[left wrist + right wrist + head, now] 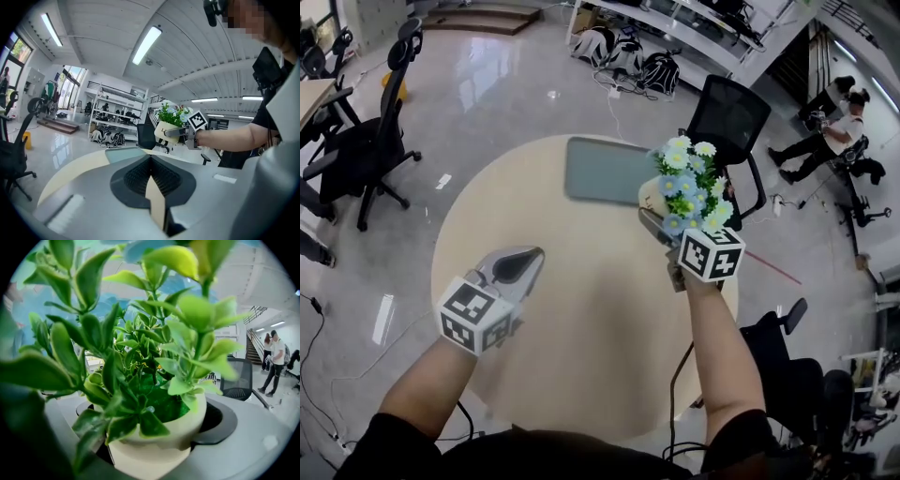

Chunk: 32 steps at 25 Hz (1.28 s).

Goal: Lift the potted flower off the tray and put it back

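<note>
The potted flower (689,187), blue and white blooms in a cream pot, hangs in the air over the right end of the grey-green tray (605,171). My right gripper (654,220) is shut on the pot from the near side. In the right gripper view the cream pot (159,441) and its green leaves fill the frame between the jaws. My left gripper (520,265) is shut on nothing, low over the round beige table (600,328) at the front left. The left gripper view shows the potted flower (168,124) held up at the right, beyond the tray (123,153).
A black office chair (727,117) stands just behind the table's far right edge. Another chair (375,141) is on the floor at the left, and a third (797,375) at the near right. Bags (623,52) lie by shelves far back. A person (830,131) sits far right.
</note>
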{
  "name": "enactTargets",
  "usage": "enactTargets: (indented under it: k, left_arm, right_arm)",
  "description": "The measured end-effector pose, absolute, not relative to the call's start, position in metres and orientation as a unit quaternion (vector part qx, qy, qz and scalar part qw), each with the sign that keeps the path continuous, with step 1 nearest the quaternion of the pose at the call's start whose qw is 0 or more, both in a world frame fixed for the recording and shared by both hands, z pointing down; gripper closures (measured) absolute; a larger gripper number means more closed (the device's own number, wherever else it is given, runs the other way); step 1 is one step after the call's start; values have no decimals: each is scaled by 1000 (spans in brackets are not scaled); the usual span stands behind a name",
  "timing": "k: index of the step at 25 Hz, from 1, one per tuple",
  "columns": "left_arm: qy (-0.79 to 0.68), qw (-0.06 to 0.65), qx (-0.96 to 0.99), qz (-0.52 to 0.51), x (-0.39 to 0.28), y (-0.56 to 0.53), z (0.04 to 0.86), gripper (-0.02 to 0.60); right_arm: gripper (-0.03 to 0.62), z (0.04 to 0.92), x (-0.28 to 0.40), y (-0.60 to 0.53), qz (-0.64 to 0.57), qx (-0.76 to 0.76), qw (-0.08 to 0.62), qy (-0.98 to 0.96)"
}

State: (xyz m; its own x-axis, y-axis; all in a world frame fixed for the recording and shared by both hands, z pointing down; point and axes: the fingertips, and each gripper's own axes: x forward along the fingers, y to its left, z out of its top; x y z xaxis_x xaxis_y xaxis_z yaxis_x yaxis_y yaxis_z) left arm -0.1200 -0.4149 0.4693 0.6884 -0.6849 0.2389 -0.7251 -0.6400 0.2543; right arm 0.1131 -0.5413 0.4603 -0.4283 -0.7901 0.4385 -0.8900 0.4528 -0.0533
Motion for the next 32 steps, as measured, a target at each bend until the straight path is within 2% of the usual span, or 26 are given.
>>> enactTargets:
  k: [14,32]
  left_arm:
    - [-391,152,904,84,-107,-507,506,583]
    - [-376,154,907,110,-108,-592,598,583]
  right_arm:
    - [32,502,123,-655,146,511,190,-826]
    - [31,619,119,-781,162,513,224,-813]
